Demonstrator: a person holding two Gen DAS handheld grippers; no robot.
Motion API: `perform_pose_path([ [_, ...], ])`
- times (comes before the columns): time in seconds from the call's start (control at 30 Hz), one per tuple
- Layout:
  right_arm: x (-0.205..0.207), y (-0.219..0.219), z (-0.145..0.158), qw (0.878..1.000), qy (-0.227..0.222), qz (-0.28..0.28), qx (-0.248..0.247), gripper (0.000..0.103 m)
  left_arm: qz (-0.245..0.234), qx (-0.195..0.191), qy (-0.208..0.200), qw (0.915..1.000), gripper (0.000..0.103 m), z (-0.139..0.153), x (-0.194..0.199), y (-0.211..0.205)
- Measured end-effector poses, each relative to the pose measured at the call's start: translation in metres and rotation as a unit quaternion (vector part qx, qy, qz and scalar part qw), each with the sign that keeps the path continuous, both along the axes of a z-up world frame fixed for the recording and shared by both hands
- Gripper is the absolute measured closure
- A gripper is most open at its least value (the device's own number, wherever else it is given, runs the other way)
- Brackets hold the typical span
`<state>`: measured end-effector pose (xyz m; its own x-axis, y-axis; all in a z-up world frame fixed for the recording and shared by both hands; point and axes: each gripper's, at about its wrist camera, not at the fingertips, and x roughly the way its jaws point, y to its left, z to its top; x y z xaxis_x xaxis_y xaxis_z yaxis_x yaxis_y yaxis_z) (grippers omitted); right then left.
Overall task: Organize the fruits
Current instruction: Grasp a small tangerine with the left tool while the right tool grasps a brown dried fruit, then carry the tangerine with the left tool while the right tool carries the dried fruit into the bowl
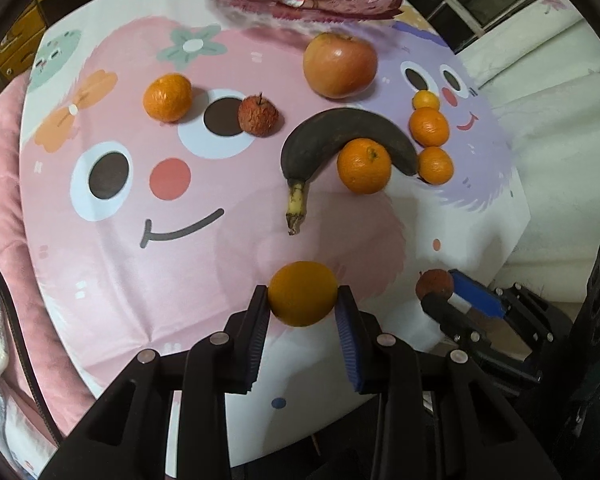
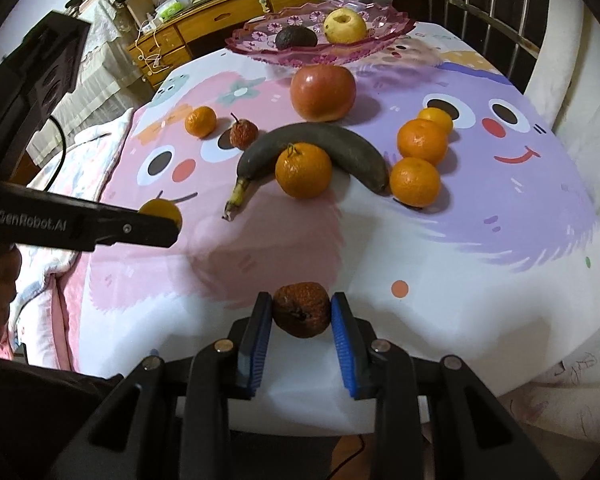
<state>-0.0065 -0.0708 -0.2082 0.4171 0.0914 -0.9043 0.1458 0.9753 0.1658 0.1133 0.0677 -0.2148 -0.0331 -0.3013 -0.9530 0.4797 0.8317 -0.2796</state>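
Left gripper (image 1: 302, 294) clamped on an orange (image 1: 302, 293), lifted off the cloth (image 1: 180, 280) at 6 o'clock. Right gripper (image 2: 301, 310) clamped on a shrivelled brown fruit (image 2: 301, 310), 6 o'clock in its view. Blackened banana (image 1: 340, 136) at center, apple (image 1: 340, 65) at 12, pink fruit dish (image 2: 320, 40) at 12 beyond the apple.

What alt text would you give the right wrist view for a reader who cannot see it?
The right hand-held gripper is shut on a shrivelled brown fruit above a cartoon-print tablecloth. Beyond lie a blackened banana, several oranges and a red apple; a pink dish holds two fruits. At left, the left hand-held gripper grips an orange.
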Motion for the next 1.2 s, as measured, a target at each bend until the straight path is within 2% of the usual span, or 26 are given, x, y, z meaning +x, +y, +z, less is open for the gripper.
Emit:
perform_pose_path([
  [0.23, 0.015, -0.009, 0.028, 1.000, -0.011, 0.010, -0.013, 0.073, -0.001, -0.024, -0.030, 0.9993, 0.071, 0.040, -0.003, 0.001],
  [0.33, 0.027, -0.015, 0.039, 0.999, -0.013, 0.024, -0.024, 0.073, 0.005, -0.022, -0.045, 0.9987, 0.071, 0.056, -0.001, -0.002],
  [0.63, 0.066, -0.044, 0.071, 0.995, -0.030, 0.090, -0.042, 0.073, 0.058, -0.035, -0.080, 0.9945, 0.071, 0.097, 0.013, -0.026],
  [0.97, 0.129, -0.084, 0.104, 0.983, -0.066, 0.164, -0.059, 0.073, 0.143, -0.038, -0.103, 0.9836, 0.071, 0.114, 0.047, -0.060],
  [1.2, 0.176, -0.108, 0.115, 0.974, -0.082, 0.202, -0.057, 0.073, 0.197, -0.043, -0.122, 0.9718, 0.071, 0.121, 0.085, -0.076],
])
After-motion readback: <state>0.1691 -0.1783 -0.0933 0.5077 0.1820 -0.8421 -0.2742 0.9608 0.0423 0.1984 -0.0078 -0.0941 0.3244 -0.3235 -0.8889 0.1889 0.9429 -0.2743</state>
